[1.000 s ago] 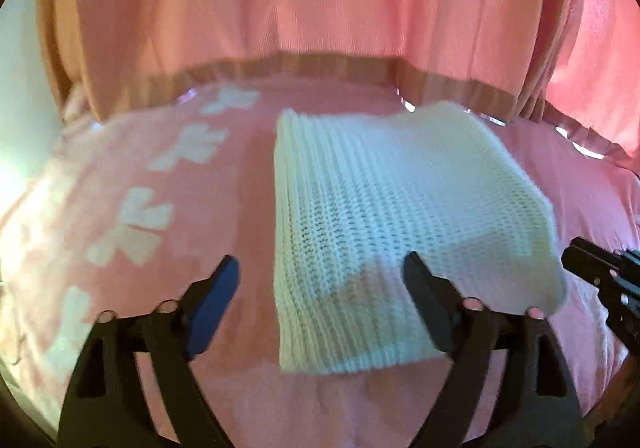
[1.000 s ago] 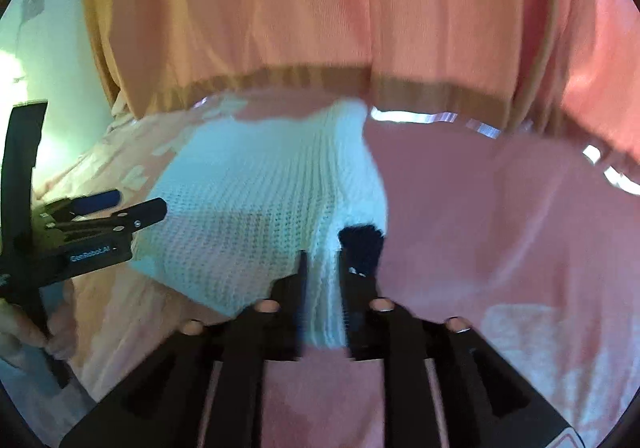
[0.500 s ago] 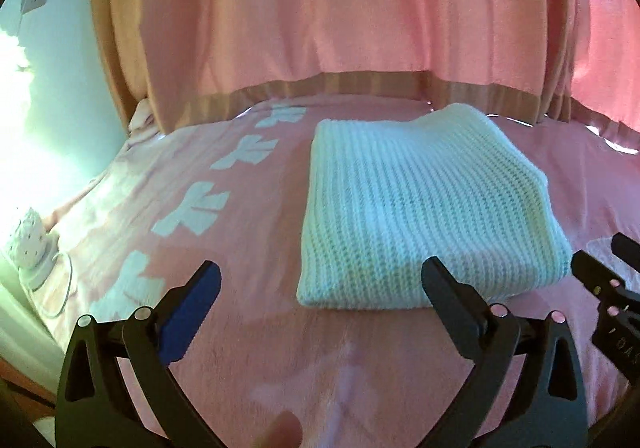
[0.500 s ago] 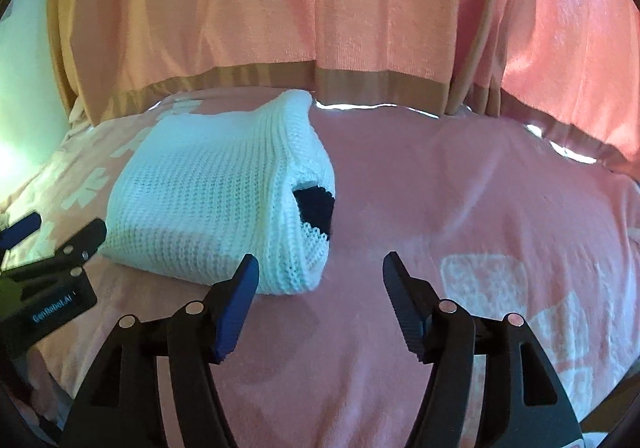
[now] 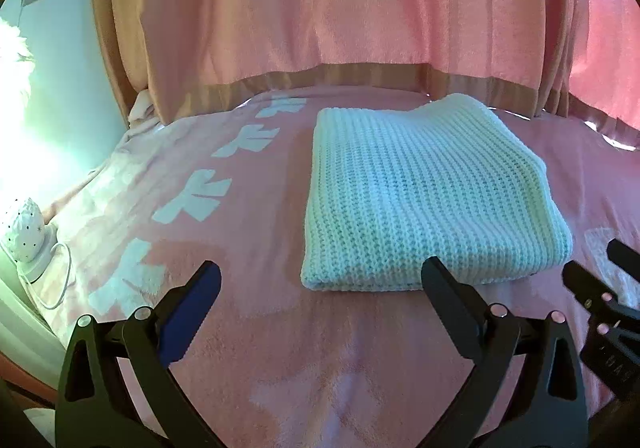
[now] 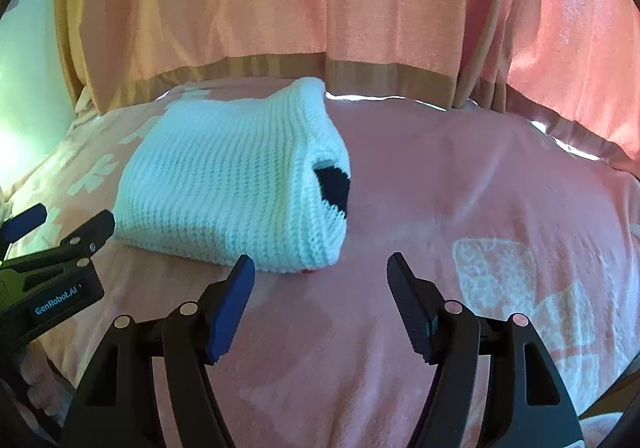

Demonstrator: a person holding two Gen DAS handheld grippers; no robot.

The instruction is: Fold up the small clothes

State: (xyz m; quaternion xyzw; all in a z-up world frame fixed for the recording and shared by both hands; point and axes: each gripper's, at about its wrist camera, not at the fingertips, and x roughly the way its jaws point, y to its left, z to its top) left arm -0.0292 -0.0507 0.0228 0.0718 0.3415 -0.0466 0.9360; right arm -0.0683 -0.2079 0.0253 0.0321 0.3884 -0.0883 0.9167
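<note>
A white knitted garment lies folded into a neat rectangle on the pink bedspread. In the right wrist view it shows a dark patch on its right end. My left gripper is open and empty, just in front of the garment's near edge. My right gripper is open and empty, just short of the garment's near right corner. Each gripper shows at the edge of the other's view, the right and the left.
Pink curtains hang behind the bed. The bedspread carries white bow shapes on the left. A white dotted lamp with a cord sits at the left bed edge. A pale wall is at the left.
My right gripper opened and let go of the garment's end. Both grippers drew back from the folded garment, which now lies flat and free.
</note>
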